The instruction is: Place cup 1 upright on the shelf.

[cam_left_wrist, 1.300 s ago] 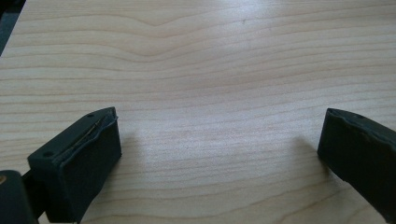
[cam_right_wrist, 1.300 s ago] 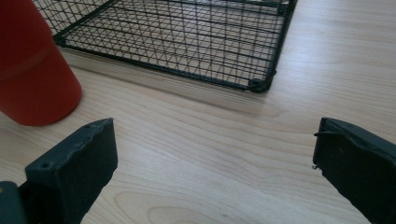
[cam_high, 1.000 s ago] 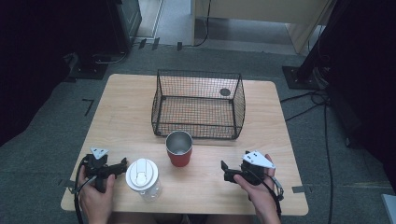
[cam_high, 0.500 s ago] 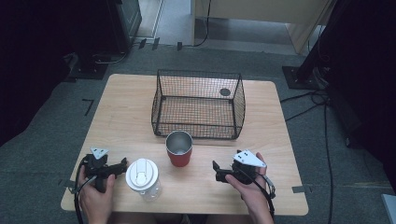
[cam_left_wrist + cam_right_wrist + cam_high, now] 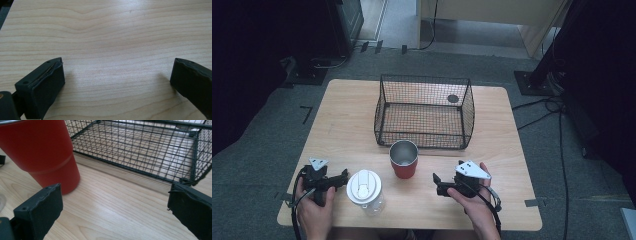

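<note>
While both tools gape empty, right tool (image 5: 115, 202) near smooth red cup (image 5: 41, 152), black wire basket (image 5: 150, 147), grained wood table (image 5: 107, 37).

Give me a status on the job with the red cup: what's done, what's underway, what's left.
Done: nothing looks finished; the red cup stands upright on the table in front of the wire basket, not gripped. Underway: the right gripper sits open near the cup, jaws apart beside it. The left gripper rests open beside the white-lidded jar. Left: closing on the cup and moving it, likely into the basket.
</note>
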